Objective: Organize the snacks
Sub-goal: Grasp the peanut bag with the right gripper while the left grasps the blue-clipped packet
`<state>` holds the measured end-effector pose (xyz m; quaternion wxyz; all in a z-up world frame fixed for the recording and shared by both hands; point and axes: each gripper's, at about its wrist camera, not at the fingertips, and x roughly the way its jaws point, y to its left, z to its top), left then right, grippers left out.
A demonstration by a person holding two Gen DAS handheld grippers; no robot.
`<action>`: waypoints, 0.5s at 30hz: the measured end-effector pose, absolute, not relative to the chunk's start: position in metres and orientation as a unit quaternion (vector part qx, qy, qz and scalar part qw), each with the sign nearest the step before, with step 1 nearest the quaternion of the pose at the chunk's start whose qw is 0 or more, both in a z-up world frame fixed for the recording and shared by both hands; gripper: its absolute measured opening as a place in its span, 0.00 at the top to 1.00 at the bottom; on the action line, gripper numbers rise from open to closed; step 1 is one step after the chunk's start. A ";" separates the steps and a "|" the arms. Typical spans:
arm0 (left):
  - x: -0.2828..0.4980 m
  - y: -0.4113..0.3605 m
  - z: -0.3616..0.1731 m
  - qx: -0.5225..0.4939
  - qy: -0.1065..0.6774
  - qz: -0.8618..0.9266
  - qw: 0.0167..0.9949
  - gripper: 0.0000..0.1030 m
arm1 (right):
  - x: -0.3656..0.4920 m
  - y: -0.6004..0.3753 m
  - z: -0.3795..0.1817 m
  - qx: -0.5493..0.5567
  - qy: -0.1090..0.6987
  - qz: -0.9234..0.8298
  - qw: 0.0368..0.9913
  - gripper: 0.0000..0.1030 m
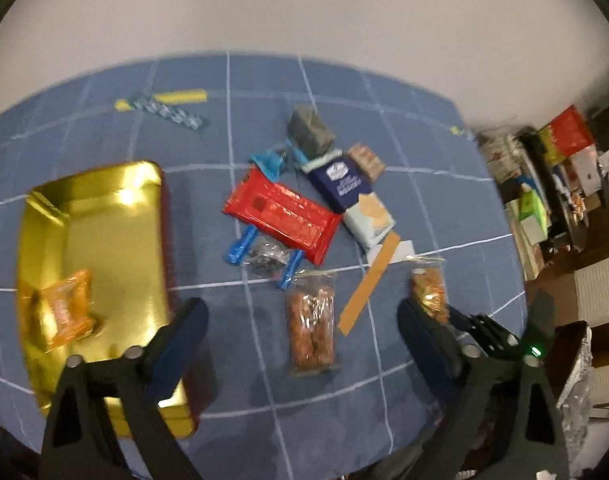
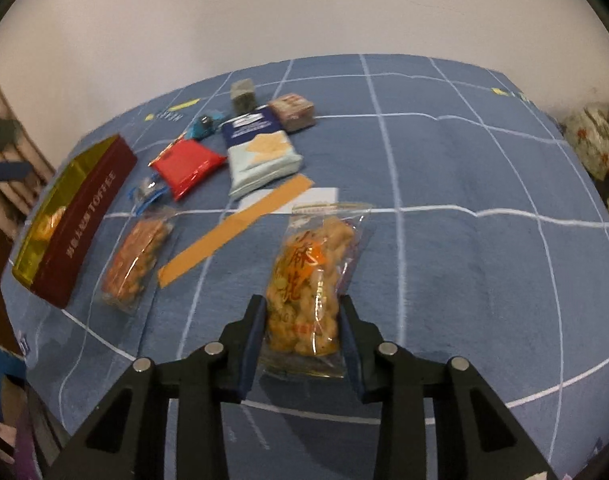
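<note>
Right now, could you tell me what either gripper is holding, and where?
The right gripper clamps the clear snack bag across its near end; the left gripper holds nothing.

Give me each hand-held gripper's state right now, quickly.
Left hand-held gripper: open, holding nothing.
Right hand-held gripper: closed on the clear plastic bag of golden fried snacks.

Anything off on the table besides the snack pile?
A long strip of orange tape lies loose and diagonal across the blue cloth, one end over a white card. It is not a snack. No spill or damage shows.
</note>
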<state>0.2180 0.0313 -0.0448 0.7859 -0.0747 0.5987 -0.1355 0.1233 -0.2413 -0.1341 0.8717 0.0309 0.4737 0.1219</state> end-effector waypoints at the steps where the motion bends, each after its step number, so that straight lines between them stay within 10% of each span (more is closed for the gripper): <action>1: 0.225 0.029 -0.054 -0.072 0.612 -0.130 0.777 0.24 | 0.124 -0.245 -0.134 0.039 0.472 0.124 0.872 0.65; 15: 0.267 0.018 -0.127 -0.005 0.661 -0.107 0.743 0.33 | 0.126 -0.248 -0.137 0.066 0.465 0.139 0.872 0.65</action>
